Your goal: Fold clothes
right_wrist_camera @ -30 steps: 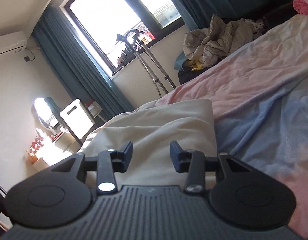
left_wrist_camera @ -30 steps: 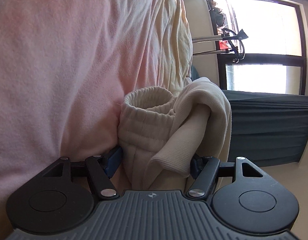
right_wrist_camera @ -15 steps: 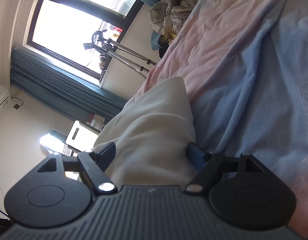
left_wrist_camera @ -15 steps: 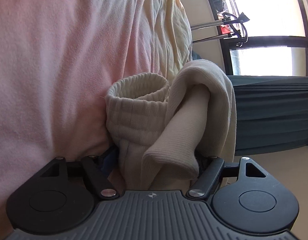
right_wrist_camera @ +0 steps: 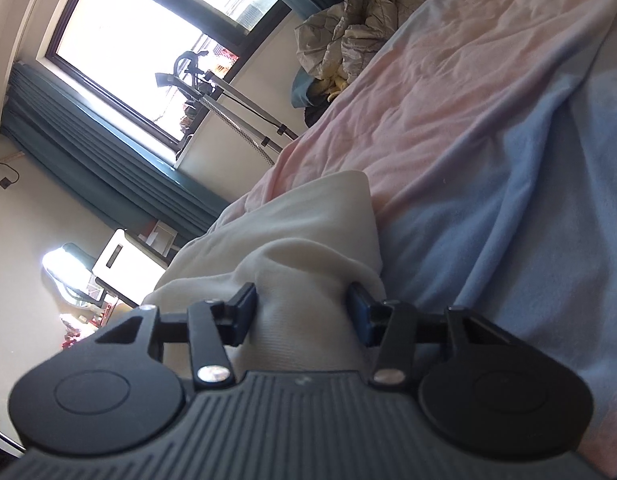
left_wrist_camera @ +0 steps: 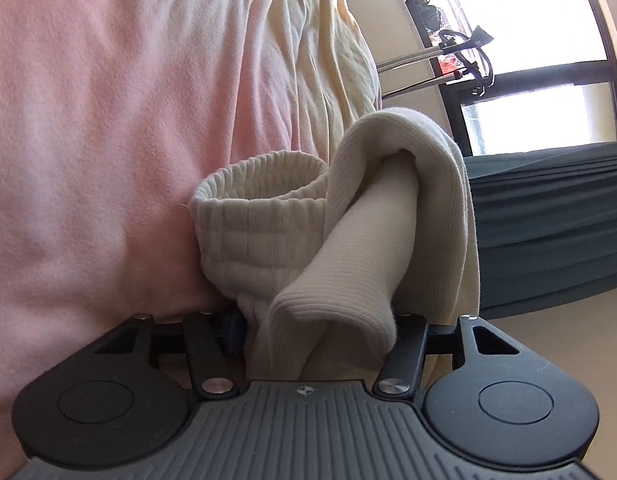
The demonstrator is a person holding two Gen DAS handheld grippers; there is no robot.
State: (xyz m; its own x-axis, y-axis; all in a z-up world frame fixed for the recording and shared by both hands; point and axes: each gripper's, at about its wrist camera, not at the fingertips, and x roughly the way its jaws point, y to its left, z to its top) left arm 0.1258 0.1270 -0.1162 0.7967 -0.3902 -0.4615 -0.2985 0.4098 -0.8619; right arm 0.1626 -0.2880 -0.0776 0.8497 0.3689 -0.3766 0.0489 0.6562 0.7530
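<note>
Cloth against matt plastic

The cream garment (left_wrist_camera: 348, 248) is ribbed knit at its cuff (left_wrist_camera: 260, 200), soft and slightly fuzzy; in the right wrist view the same garment (right_wrist_camera: 308, 240) looks smoother. The bedsheet (right_wrist_camera: 488, 160) is matt, creased pink and blue cloth. Both the left gripper (left_wrist_camera: 316, 332) and the right gripper (right_wrist_camera: 302, 312) are matt black plastic with shiny metal rivets, ridged grey housings and blue pads (right_wrist_camera: 358, 312).

My left gripper (left_wrist_camera: 316, 332) is jammed with cream garment (left_wrist_camera: 348, 240), pink blanket (left_wrist_camera: 108, 120) pressing its left side. My right gripper (right_wrist_camera: 300, 312) is also fabric-filled; blue sheet (right_wrist_camera: 528, 240) lies open to its right.
</note>
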